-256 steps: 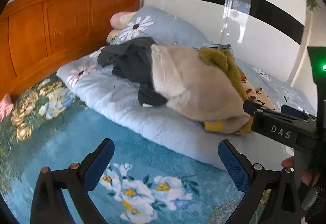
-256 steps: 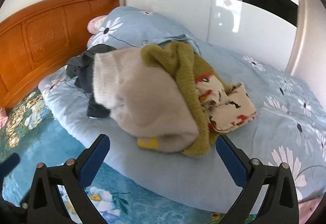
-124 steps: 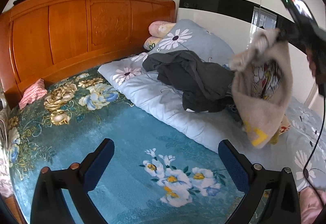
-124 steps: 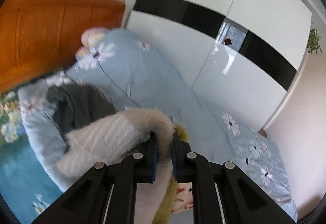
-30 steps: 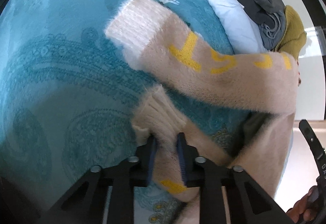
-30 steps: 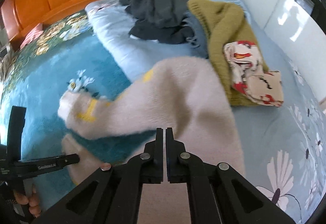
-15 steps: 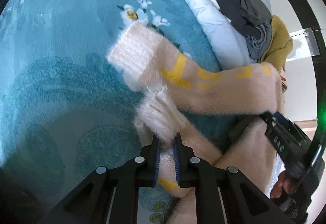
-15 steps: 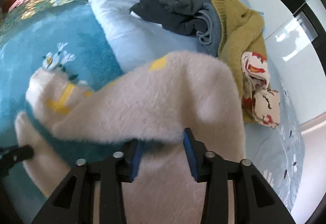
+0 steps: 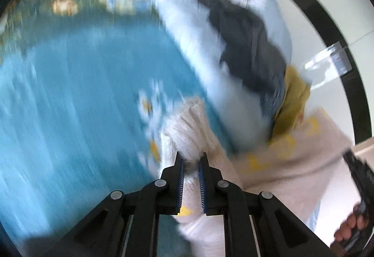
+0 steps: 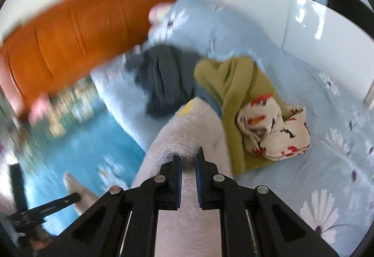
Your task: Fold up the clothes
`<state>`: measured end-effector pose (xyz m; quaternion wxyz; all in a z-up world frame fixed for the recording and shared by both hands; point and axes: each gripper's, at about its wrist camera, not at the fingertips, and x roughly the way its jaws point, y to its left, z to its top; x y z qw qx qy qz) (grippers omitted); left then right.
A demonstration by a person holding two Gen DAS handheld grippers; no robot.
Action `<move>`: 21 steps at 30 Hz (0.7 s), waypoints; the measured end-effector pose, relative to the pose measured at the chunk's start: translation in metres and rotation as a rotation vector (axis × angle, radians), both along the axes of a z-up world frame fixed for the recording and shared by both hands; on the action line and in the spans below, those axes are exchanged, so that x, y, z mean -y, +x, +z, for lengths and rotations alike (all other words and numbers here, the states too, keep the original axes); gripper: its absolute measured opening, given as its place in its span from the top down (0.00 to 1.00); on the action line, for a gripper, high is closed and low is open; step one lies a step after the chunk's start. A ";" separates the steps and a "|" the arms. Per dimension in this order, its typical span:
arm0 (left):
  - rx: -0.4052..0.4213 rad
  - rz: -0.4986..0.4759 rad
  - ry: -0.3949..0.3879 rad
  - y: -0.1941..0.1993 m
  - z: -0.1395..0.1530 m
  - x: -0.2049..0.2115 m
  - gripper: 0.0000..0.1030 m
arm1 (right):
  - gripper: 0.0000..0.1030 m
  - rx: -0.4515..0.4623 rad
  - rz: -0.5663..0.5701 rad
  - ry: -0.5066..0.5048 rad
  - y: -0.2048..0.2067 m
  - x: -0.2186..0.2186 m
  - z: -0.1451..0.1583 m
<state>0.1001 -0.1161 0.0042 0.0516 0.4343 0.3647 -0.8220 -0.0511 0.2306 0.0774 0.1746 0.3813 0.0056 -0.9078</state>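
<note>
The left gripper [image 9: 191, 163] is almost closed, and the ribbed cuff of the beige sweater [image 9: 292, 163] is pinched between its blue pads. From this cuff the sleeve is seen to run to the right, where yellow letters are visible on the fuzzy cloth. The picture of this view is strongly blurred, so fine details of the knit cannot be told.

The right gripper [image 10: 188, 158] is also nearly closed. Its jaws have just been closing, and a fold of the same beige sweater is clamped between the pads. The sweater is stretched between the two grippers and is held above the bed [image 10: 303, 70], over the place where the blue floral blanket [image 9: 70, 105] meets the pale blue quilt [image 9: 210, 51]. A part of the garment is seen hanging down below the right gripper.

Behind the sweater, further clothes are piled on the quilt, towards the headboard [image 10: 81, 30] end of the bed: a dark grey garment [image 10: 163, 77], just beside it an olive green knit [image 10: 236, 84], and on top of the olive one a cream cloth with red and black print [image 10: 275, 133]. A pillow [image 10: 194, 14] with a daisy pattern is placed against the orange wooden headboard.

In the left view, fingers of the person's right hand [image 9: 350, 226] are seen at the lower right edge, wrapped around the handle of the other gripper. White wardrobe doors [image 10: 257, 11] with a black band are seen behind the bed.
</note>
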 end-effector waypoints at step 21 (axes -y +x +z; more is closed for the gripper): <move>0.007 0.237 -0.095 0.040 -0.014 0.168 0.88 | 0.98 0.483 -0.364 -0.364 0.105 -0.131 -0.196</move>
